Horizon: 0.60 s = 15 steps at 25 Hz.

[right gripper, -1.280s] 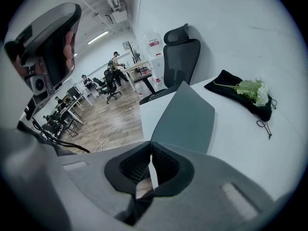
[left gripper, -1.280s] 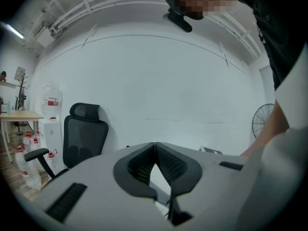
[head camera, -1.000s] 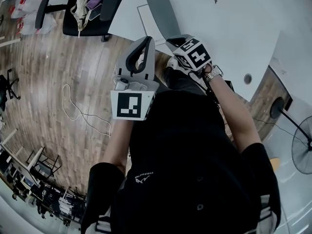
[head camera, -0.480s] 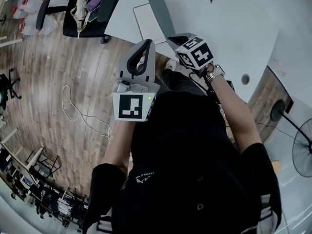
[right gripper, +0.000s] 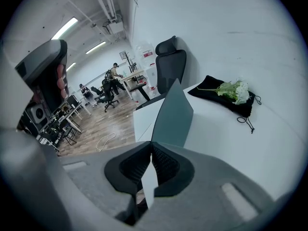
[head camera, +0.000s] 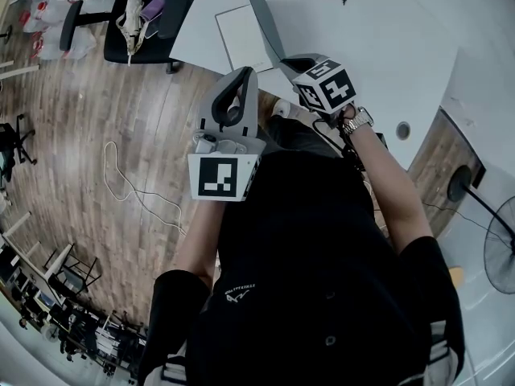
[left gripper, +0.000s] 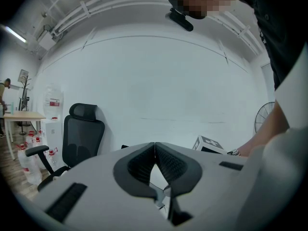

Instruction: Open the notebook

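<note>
Head view, looking steeply down over your black-clad torso: a floor point(head camera: 88, 127) of brown wood planks fills the left of the frame, and a broad, smooth white table point(head camera: 386, 47) with a rounded edge fills the upper right. A black office chair point(head camera: 149, 14) stands at the table's left edge, at the top of the frame. The notebook point(head camera: 241, 39) lies on the table near that edge, at upper centre. Its thin, matte grey cover point(head camera: 265, 24) is raised and tilted above a flat, blank white page point(head camera: 235, 40). Your right gripper point(right gripper: 152, 146), grey plastic with ribbed black pads, is closed on the near edge of that cover. In the right gripper view the sheet runs between the pads, which meet on it, and its pale underside shows as a narrow strip below them. Your left gripper point(left gripper: 155, 144), of the same build, is held apart from the notebook at centre left of the head view. Its ribbed pads touch at the tips with nothing between them, and its own view faces a plain white wall. Each gripper carries a white cube printed with black square markers. At the upper right of the right gripper view a flat black cloth pouch point(right gripper: 226, 102) with a drawstring lies on the table, well apart from the notebook, with a spray of white flowers point(right gripper: 235, 90) on it. A thin white cable point(head camera: 133, 187) loops on the floor, and a metal wristwatch point(head camera: 354, 121) sits on your right wrist.
</note>
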Motion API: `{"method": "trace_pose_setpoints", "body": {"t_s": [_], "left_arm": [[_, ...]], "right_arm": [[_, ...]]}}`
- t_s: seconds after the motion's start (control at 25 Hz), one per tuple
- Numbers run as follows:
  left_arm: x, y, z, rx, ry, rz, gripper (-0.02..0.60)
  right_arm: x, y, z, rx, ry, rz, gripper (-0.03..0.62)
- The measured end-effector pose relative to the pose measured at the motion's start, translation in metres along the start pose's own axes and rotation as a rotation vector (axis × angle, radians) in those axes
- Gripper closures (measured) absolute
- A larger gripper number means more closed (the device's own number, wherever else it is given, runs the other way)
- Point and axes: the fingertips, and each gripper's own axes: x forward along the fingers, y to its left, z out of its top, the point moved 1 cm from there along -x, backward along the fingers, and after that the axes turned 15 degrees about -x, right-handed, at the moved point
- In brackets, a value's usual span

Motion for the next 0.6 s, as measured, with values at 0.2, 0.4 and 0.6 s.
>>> {"method": "trace_pose_setpoints", "body": {"t_s": [0.2,0.4,0.6], "left_arm": [[0.004,-0.002,-0.002,0.001,0.002,-0.005,0.575],[0.007,-0.007,-0.002,0.002,0.005,-0.012,0.575],[0.012,-0.011,-0.003,0.004,0.011,-0.021,0.575]], "right_arm": [[-0.002,-0.008,-0.004,0.011,0.000,-0.009,0.579],[-0.009,-0.015,-0.007,0.025,0.001,-0.023,0.579],[-0.012,-0.023,-0.012,0.044,0.008,-0.035,0.579]]}}
